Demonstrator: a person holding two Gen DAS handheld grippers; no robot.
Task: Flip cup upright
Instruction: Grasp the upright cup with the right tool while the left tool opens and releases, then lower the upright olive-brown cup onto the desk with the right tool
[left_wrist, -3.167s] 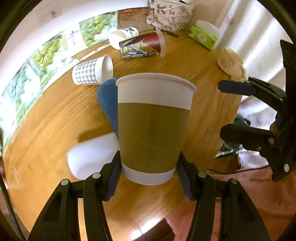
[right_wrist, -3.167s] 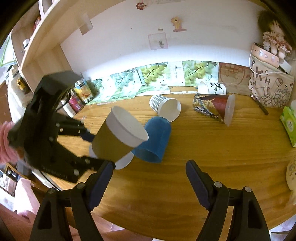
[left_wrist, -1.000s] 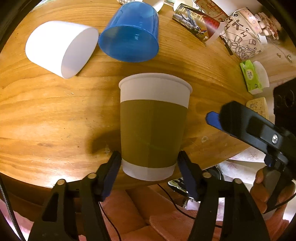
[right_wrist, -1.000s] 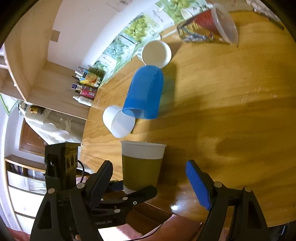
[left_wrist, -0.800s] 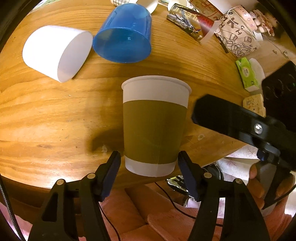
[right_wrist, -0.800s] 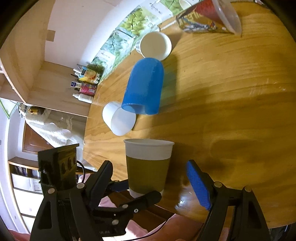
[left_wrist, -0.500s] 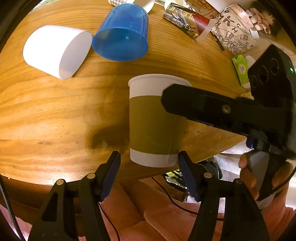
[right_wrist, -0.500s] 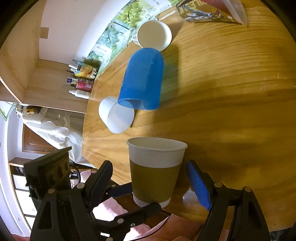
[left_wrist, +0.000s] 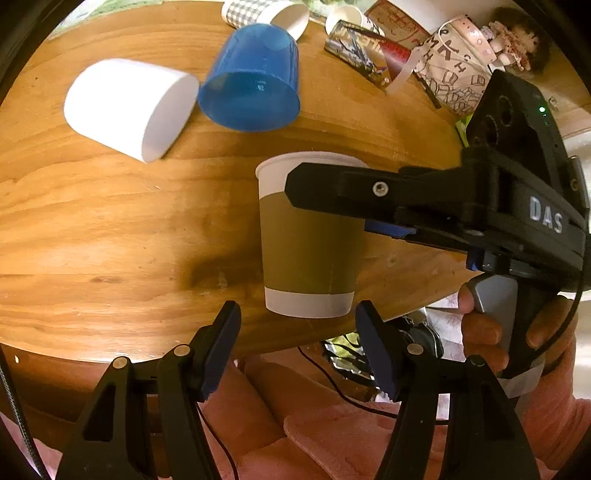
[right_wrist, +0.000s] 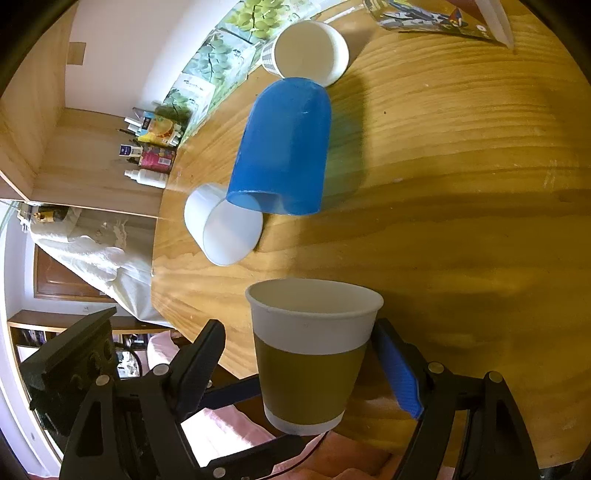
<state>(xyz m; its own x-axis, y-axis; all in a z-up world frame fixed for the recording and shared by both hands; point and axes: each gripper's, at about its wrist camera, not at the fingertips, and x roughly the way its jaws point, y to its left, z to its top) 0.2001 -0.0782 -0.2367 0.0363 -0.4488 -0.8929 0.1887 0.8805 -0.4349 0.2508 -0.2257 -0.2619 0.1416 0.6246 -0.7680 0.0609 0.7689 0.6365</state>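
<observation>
Olive-brown with white bands, your paper cup (left_wrist: 308, 236) stands mouth-up near the front edge of the wooden table (left_wrist: 110, 221). Its long axis is vertical, wide rim on top and narrow base on the wood.

From your left gripper (left_wrist: 297, 330) the cup sits straight ahead and just beyond the fingertips. The jaws are spread wider than the base, and a gap shows on each side, so nothing is pinched there.

Your right gripper (right_wrist: 295, 356) comes in from the cup's other side and straddles the cup's upper half. In the right wrist view its two fingers flank the wall just below the white rim band. The blue pad on one side looks very close to the paper; the other finger shows a clear gap. So I judge that gripper spread too, and not yet squeezing.

Both grippers are near, but the right one has the cup between its fingers while the left one is short of it. Since the cup appears settled upright, the next move turns on keeping that vertical axis: any sideways brush at the rim could tip it toward the blue cup (right_wrist: 284, 147) and white cup (right_wrist: 221, 225) lying on their sides farther back.
</observation>
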